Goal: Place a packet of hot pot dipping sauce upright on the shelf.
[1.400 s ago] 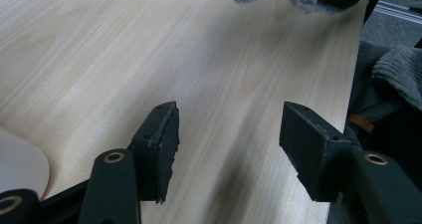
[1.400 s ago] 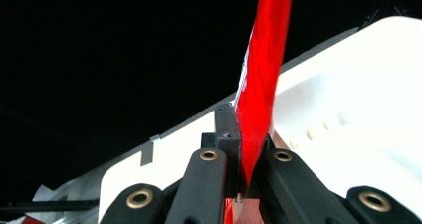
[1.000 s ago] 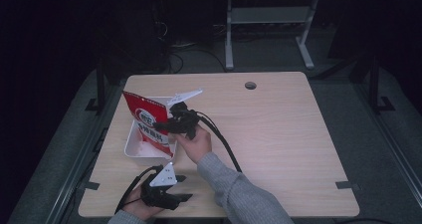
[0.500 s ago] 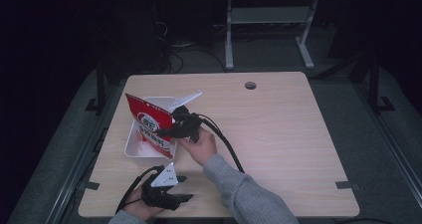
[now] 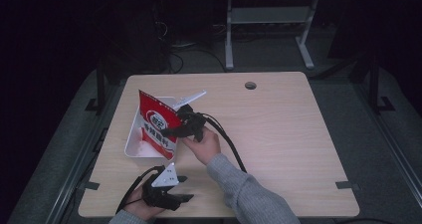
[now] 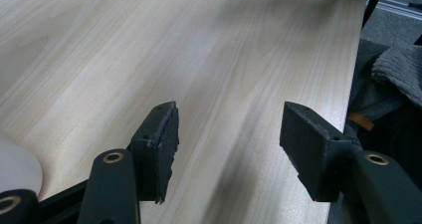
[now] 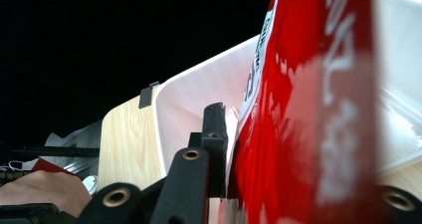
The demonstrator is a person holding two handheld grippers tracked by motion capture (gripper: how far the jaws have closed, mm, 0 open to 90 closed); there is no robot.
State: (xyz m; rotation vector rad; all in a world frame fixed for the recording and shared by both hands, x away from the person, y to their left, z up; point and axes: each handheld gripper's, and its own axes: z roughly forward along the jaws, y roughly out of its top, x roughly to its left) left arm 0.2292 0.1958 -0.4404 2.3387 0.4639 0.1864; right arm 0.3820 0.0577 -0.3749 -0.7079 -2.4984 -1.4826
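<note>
A red snack bag (image 5: pixel 158 123) with white lettering stands upright over a white rectangular tray (image 5: pixel 132 144) at the table's left. My right gripper (image 5: pixel 169 132) is shut on the bag's right side, holding it above the tray. In the right gripper view the red bag (image 7: pixel 308 114) fills the space between the jaws, with the white tray (image 7: pixel 189 104) behind it. My left gripper (image 5: pixel 183 188) rests near the table's front edge, open, with only bare wood between its fingers (image 6: pixel 161 144).
The wooden table (image 5: pixel 278 129) has a round cable hole (image 5: pixel 250 85) at the back. A black cable (image 5: pixel 230 144) trails from the right gripper across the table. A grey sleeve (image 6: pixel 398 69) lies at the table's edge. A metal stand (image 5: pixel 268 30) is on the floor behind.
The right gripper has lifted the red bag slightly and brought it more upright over the tray. The left gripper has stayed put.
</note>
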